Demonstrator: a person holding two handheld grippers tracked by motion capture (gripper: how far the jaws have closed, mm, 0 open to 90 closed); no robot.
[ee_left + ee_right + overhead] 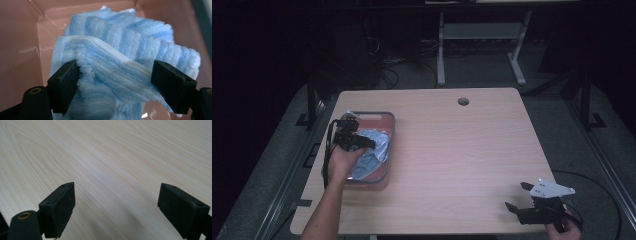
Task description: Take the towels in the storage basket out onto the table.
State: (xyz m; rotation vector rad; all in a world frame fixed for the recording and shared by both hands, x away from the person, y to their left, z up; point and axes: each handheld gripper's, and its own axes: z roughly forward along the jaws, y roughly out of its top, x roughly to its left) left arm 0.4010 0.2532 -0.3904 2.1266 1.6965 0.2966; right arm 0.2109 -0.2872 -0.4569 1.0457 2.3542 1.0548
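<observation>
A crumpled light-blue striped towel (373, 150) lies in a shallow pink tray (382, 119) at the table's left side. My left gripper (364, 141) hangs over the tray, held from the near side. In the left gripper view the jaws stand wide apart on either side of a raised fold of the towel (117, 62); the left pad (66, 85) touches the fabric, so the left gripper (115, 87) is open. My right gripper (518, 196) rests low near the table's front right corner, open, and in the right gripper view nothing but bare wood lies before that gripper (117, 207).
The light wooden table (457, 150) has a round cable hole (463, 101) near its far edge. Beyond the table stand a white desk frame (482, 45) and dark cables on the floor. The tray sits close to the table's left edge.
</observation>
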